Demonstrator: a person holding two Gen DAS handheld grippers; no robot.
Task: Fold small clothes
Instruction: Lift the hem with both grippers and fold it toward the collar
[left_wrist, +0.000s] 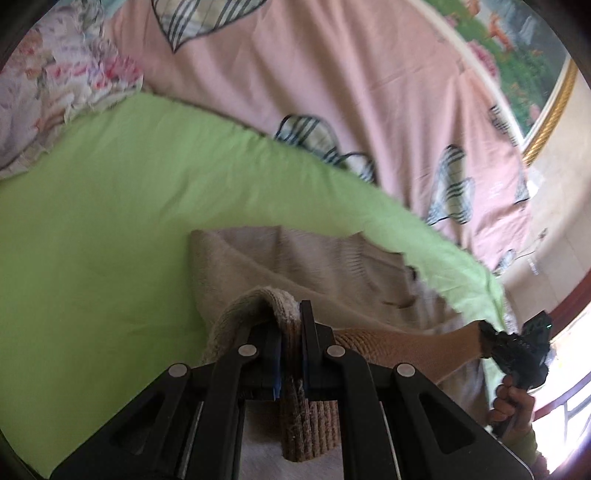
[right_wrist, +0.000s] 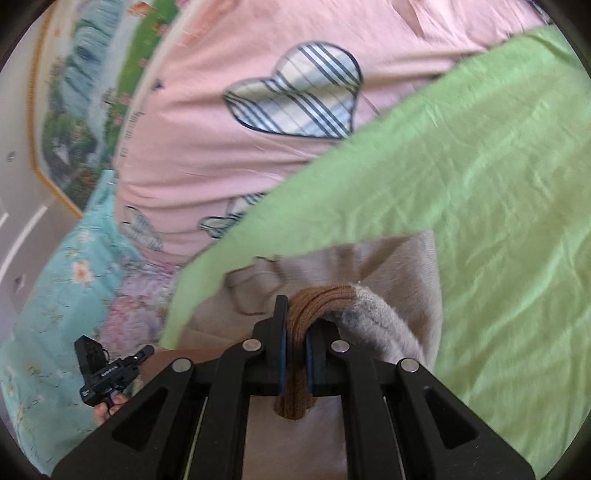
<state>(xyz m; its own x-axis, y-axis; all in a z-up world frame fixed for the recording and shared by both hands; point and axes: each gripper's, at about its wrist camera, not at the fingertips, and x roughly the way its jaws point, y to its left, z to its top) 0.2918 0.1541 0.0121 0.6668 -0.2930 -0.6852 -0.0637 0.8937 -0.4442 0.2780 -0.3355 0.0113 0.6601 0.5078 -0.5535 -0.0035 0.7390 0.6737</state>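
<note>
Left gripper (left_wrist: 291, 332): fingers narrow, clamped on the brown ribbed hem (left_wrist: 310, 424) of a beige fleece garment (left_wrist: 295, 258). Ribbed band runs between the pads and hangs out below them toward the camera; fuzzy beige fabric is draped over the left finger.

Right gripper (right_wrist: 295, 328): fingers also narrow, pinching the same ribbed hem (right_wrist: 295, 384). Brown knit arches over the gap and a short tail pokes out beneath the pads. Grey-beige fleece lies over the right finger.

Between the two grippers the hem edge looks stretched. In the left wrist view it runs from the fingers out to the other gripper (left_wrist: 517, 350), seen at lower right with the person's hand (left_wrist: 511, 406) on its grip. In the right wrist view the other gripper (right_wrist: 110, 365) shows at lower left.

Rest of the garment (right_wrist: 369, 266) lies ahead of both grippers on a light green sheet (left_wrist: 110, 221), its far part flat and folded over itself. A corner of the green sheet laps over the garment's far edge in the left view.

Beyond the green sheet: pink cover with plaid hearts (right_wrist: 295, 92), floral bedding (left_wrist: 55, 81) at the side, a gold-framed landscape picture (right_wrist: 74, 103) on the wall. Both views motion-blurred.
</note>
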